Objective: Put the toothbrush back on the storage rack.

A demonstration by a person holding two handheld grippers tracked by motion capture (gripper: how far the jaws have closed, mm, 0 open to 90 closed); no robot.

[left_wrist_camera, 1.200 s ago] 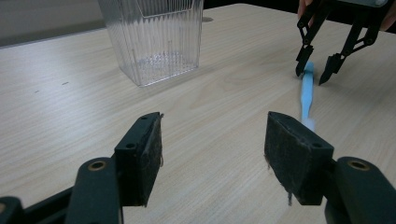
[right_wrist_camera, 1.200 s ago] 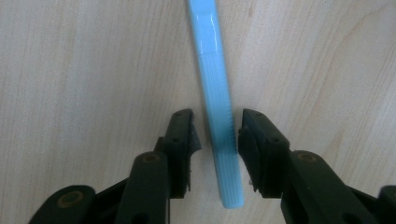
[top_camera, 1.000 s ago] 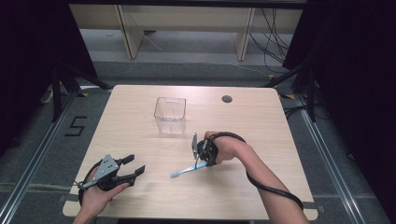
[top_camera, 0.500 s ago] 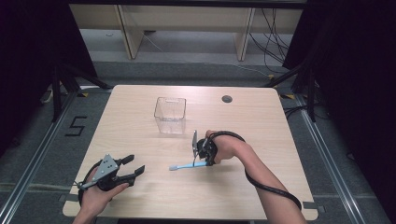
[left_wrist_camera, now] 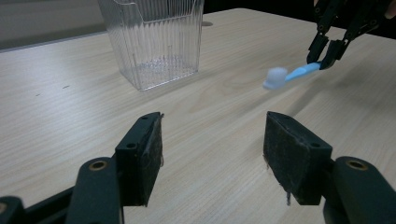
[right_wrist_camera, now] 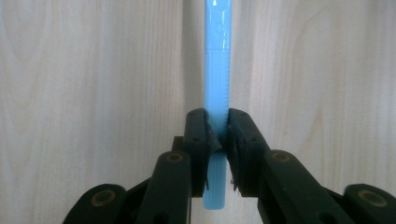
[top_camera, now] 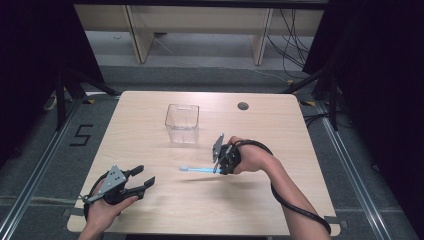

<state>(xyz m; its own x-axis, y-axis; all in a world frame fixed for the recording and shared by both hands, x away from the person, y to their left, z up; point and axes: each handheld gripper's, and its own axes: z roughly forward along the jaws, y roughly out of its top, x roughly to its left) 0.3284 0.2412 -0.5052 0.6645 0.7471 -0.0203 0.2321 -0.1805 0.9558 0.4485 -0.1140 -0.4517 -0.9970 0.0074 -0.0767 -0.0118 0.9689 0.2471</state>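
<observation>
Pale wooden desk (top_camera: 150, 130): the right tool (top_camera: 220, 161), clamped on a light-blue plastic toothbrush (top_camera: 197, 170), holds it level just above the desk, with the clear ribbed plastic cup (top_camera: 182, 122) at eleven o'clock, presumably its destination. The left tool (top_camera: 142, 179) rests wide open, empty.

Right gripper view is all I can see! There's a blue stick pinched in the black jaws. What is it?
Observer: A toothbrush. The left gripper view shows its white head at the far end.
Operator: Is it lying on the table?
Observer: No. In the left gripper view it hangs above the table, with its shadow underneath.
Operator: Is there anything to put it in?
Observer: Yes. A clear plastic container stands farther up the table in the high view, and it looks empty.
Operator: What's the other gripper doing?
Observer: The left gripper is near the table's front edge, jaws apart with nothing between them.
</observation>
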